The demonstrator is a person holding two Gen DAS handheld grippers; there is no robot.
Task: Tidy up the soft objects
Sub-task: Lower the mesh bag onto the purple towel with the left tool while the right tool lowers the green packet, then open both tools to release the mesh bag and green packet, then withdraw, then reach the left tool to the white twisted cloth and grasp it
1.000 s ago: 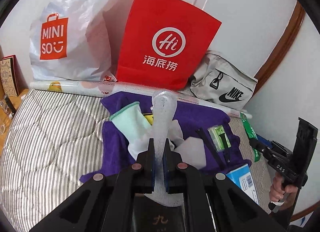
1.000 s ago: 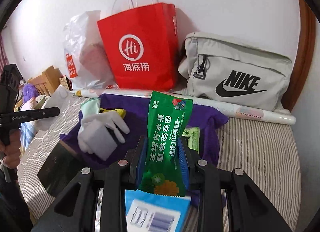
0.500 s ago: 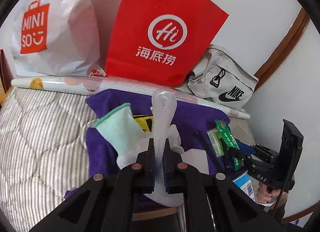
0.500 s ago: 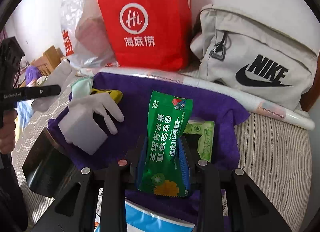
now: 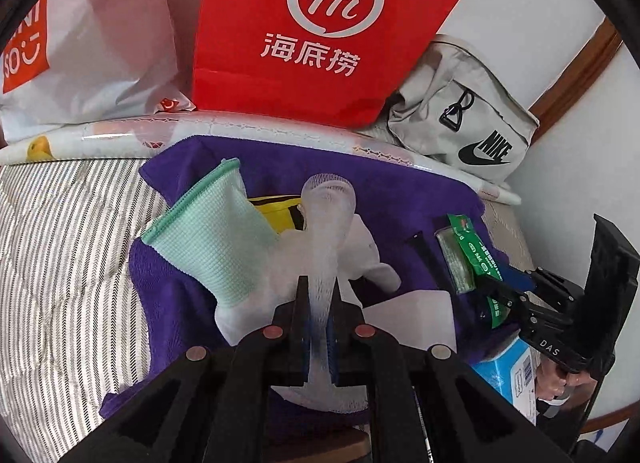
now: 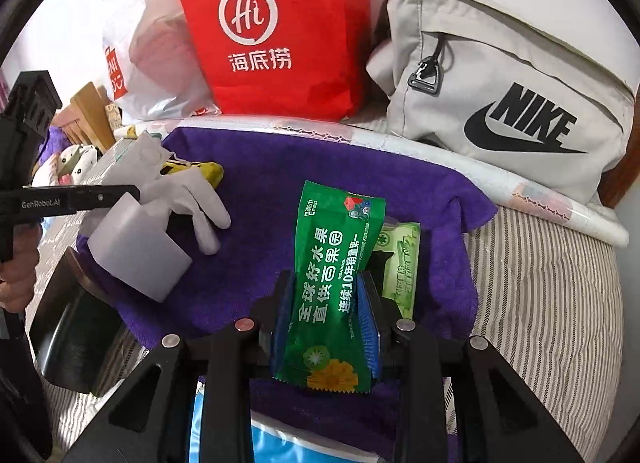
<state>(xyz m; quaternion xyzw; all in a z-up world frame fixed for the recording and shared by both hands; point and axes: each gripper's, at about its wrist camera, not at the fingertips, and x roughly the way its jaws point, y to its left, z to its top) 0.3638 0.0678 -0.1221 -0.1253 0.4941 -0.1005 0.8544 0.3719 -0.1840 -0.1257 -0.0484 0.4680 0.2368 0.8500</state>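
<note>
My left gripper (image 5: pixel 318 299) is shut on a white foam net sleeve (image 5: pixel 328 215) held above a purple towel (image 5: pixel 384 187). Under it lie a white glove with a mint green cuff (image 5: pixel 208 235), a yellow item (image 5: pixel 276 211) and a white sponge block (image 5: pixel 416 315). My right gripper (image 6: pixel 330 295) is shut on a green snack packet (image 6: pixel 336 263), low over the towel (image 6: pixel 256 191). A pale green wipes pack (image 6: pixel 400 263) lies just right of it. The glove (image 6: pixel 188 191) and the block (image 6: pixel 136 251) lie to the left. The right gripper also shows in the left wrist view (image 5: pixel 496 299).
A red paper bag (image 5: pixel 320 23), a white Miniso plastic bag (image 5: pixel 80 35) and a grey Nike bag (image 6: pixel 500 87) stand against the wall. A rolled sheet (image 5: pixel 256 131) lies before them. A blue box (image 5: pixel 508 375) and a dark flat board (image 6: pixel 72 327) sit near the striped bed's front edge.
Both grippers have moved forward and lower toward the purple towel, each still holding its item. The bags at the wall loom larger.
</note>
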